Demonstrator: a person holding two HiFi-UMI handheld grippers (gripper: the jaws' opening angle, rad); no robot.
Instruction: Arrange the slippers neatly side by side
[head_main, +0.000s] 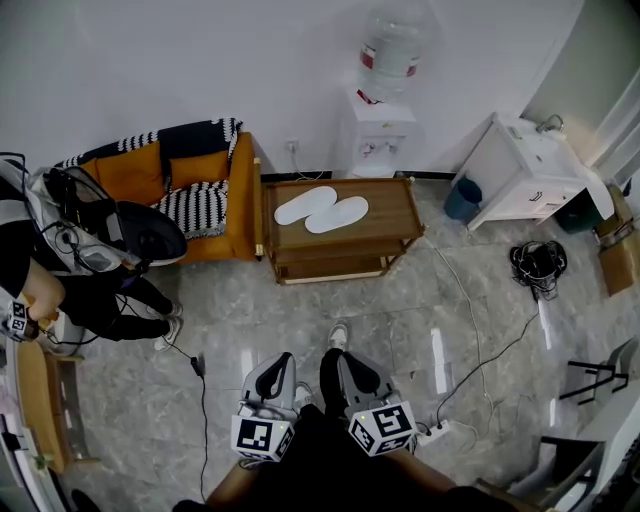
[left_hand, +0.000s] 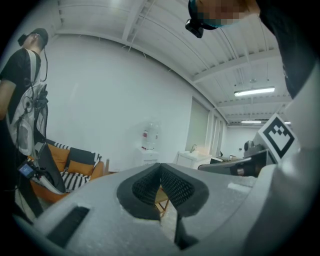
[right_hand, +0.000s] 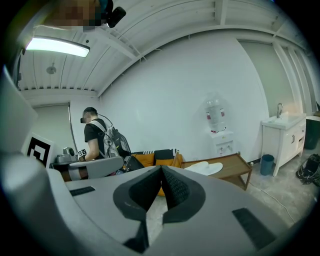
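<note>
My left gripper (head_main: 282, 360) and right gripper (head_main: 336, 357) are closed, empty; careless pinching could drag both touching slippers (head_main: 337, 214) off the table (head_main: 388, 203).

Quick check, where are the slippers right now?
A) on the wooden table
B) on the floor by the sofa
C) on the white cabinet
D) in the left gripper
A: in the head view both white slippers lie on top of the table, next to the sofa.
</note>
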